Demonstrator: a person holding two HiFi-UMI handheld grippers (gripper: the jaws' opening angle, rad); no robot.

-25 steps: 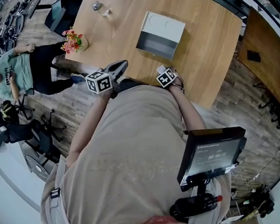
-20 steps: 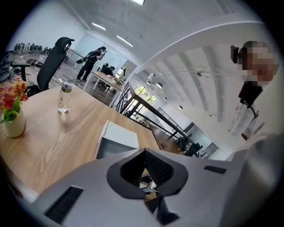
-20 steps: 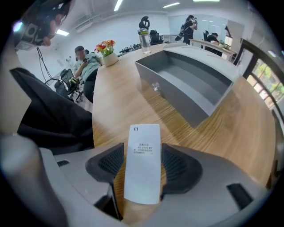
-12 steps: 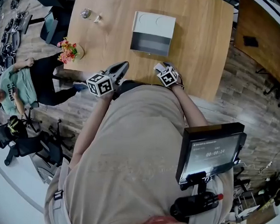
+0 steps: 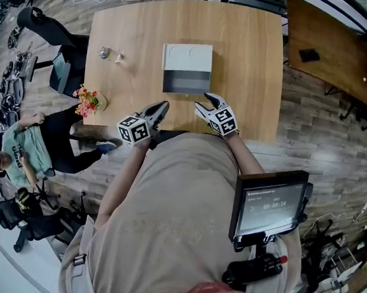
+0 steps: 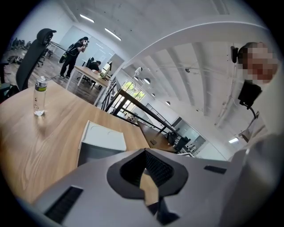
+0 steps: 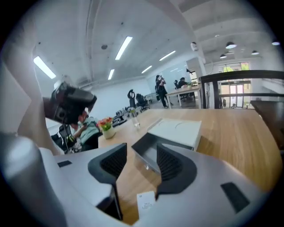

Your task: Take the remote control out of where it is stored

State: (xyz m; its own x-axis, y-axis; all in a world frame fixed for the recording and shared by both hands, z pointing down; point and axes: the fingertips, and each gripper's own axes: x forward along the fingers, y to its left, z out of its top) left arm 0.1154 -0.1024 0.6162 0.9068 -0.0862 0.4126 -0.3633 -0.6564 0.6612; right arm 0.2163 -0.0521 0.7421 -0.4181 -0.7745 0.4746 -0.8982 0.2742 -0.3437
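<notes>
The wooden table (image 5: pixel 254 53) is carrying a white drawer box (image 5: pixel 187 56), its grey drawer front (image 5: pixel 186 83) facing the person. The remote control is showing nowhere, so it is probably lying inside. The right tongs (image 5: pixel 204 104) are hovering just before that front, nearer than the left, standing apart and empty after just closing somewhat. The left tongs (image 5: pixel 160 109) are sitting together, empty, leftward.

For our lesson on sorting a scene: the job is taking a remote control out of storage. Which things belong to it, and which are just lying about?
Belongs to the job:
- box on the table; the remote does not show

Just lying about:
- bottle
- flowers
</notes>
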